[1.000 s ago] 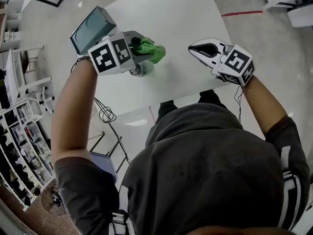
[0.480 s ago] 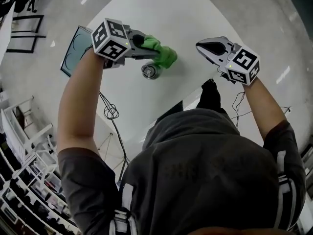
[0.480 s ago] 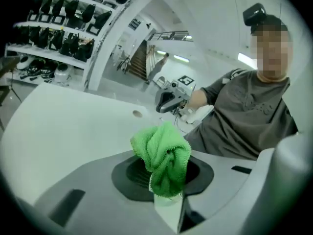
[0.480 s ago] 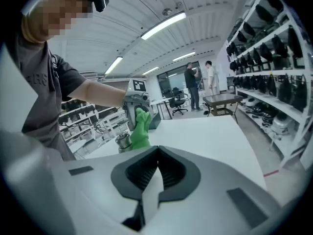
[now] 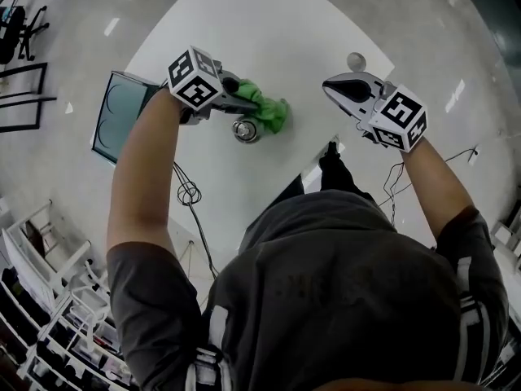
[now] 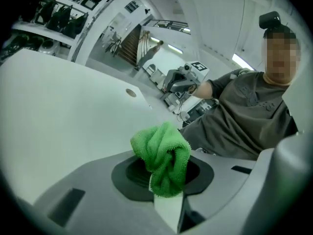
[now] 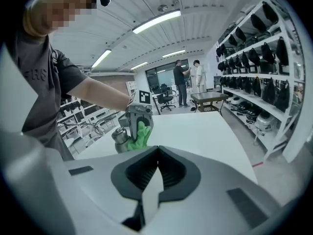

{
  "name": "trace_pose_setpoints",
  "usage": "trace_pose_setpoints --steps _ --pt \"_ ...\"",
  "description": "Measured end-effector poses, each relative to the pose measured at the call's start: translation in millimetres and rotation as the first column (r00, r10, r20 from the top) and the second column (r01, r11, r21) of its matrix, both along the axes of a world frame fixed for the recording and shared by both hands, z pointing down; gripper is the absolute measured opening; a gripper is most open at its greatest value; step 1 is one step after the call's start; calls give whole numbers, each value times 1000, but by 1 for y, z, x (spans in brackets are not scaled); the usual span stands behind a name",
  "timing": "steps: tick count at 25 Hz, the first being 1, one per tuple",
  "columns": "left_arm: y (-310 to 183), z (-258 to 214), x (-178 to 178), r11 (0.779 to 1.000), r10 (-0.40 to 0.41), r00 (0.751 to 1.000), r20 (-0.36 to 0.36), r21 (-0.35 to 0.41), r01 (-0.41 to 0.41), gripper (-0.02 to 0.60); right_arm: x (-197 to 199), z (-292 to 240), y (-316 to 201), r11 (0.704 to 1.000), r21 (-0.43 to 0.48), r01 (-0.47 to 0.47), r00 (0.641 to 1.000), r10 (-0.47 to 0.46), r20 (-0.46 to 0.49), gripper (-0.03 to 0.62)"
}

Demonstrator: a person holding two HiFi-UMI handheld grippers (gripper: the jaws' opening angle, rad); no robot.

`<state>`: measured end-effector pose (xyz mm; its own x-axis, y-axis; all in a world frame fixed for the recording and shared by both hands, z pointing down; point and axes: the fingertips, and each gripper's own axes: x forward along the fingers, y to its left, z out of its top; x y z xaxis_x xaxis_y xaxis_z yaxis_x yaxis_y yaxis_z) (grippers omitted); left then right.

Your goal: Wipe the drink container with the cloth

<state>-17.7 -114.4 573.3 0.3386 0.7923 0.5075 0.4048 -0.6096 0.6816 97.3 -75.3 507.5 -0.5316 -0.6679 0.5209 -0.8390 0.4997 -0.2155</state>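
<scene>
Worktop (image 5: 244,23) below us is white and wide, and the task's things sit toward its near left side. We hold the left gripper (image 5: 247,103) low over it, fingers clamped on the cloth (image 5: 270,112). In the left gripper view the cloth (image 6: 164,155) bulges out green and bunched above the fingertips. Our right gripper (image 5: 330,86) hovers well apart to the right, above the worktop, its fingers (image 7: 151,195) pressed together with nothing between them. The cloth rests against the side of the container (image 5: 245,129), a small metal one standing upright on the worktop, just below the left gripper's fingers in the head view. The right gripper view shows the cloth (image 7: 139,136) touching the container (image 7: 119,138) on its right side. A small round disc (image 5: 356,59) lies on the worktop beyond the right gripper
</scene>
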Motion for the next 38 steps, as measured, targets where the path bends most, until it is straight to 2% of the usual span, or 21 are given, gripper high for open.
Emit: trace_pose_setpoints --steps 5,9,11,13,15,16,17,19,21,24,26,28,30,32,34,36,38 --pt "-2 13 1 998 38 999 -14 54 -37 84 3 3 -4 1000 -7 -9 1000 8 -23 -8" --pt "-4 23 -1 990 57 998 -26 131 -53 84 4 2 -8 1000 -10 1 999 -2 -37 -8" --pt "-7 30 -4 979 64 997 -33 197 -56 84 4 1 -11 1000 -9 12 999 -12 -47 -8" --pt "-10 38 -5 958 63 997 -46 283 -48 84 3 -1 -15 1000 -6 24 998 -24 -58 -8" --pt "-15 45 -6 937 33 997 -64 349 -8 86 2 -3 -19 999 -3 36 998 -36 -60 -8" --pt "-17 46 -6 934 1 997 -74 358 26 85 1 -4 -21 999 -3 41 997 -41 -58 -8" --pt "-20 45 -6 935 -44 995 -88 346 72 84 0 -4 -22 999 -3 46 997 -46 -55 -8" --pt "-28 32 -8 943 -170 978 -124 269 198 85 -3 -5 -25 998 -7 55 997 -56 -53 -8" --pt "-42 8 -13 929 -314 934 -168 150 339 84 -9 -7 -31 998 -7 68 996 -68 -52 -8" --pt "-63 -29 -21 869 -485 844 -230 -22 494 84 -15 -8 -39 996 -2 86 995 -86 -51 -8" --pt "-69 -47 -27 822 -567 784 -253 -123 556 86 -19 -9 -44 995 1 96 994 -95 -49 -8" --pt "-66 -53 -32 783 -622 742 -249 -202 589 86 -22 -11 -47 995 2 103 994 -103 -48 -8" --pt "-55 -47 -34 763 -646 729 -228 -234 603 85 -24 -11 -47 994 2 109 993 -109 -50 -8" --pt "-45 -31 -37 756 -653 731 -199 -232 612 85 -25 -10 -46 993 -1 115 992 -115 -51 -8" --pt "-39 -13 -41 758 -651 738 -179 -206 619 84 -28 -8 -46 993 -3 119 992 -119 -53 -8" --pt "-36 1 -45 768 -640 746 -184 -155 621 84 -30 -7 -46 993 -4 120 991 -120 -56 -8" --pt "-37 8 -47 769 -638 745 -197 -112 629 84 -30 -8 -47 993 -5 117 991 -117 -60 -8"
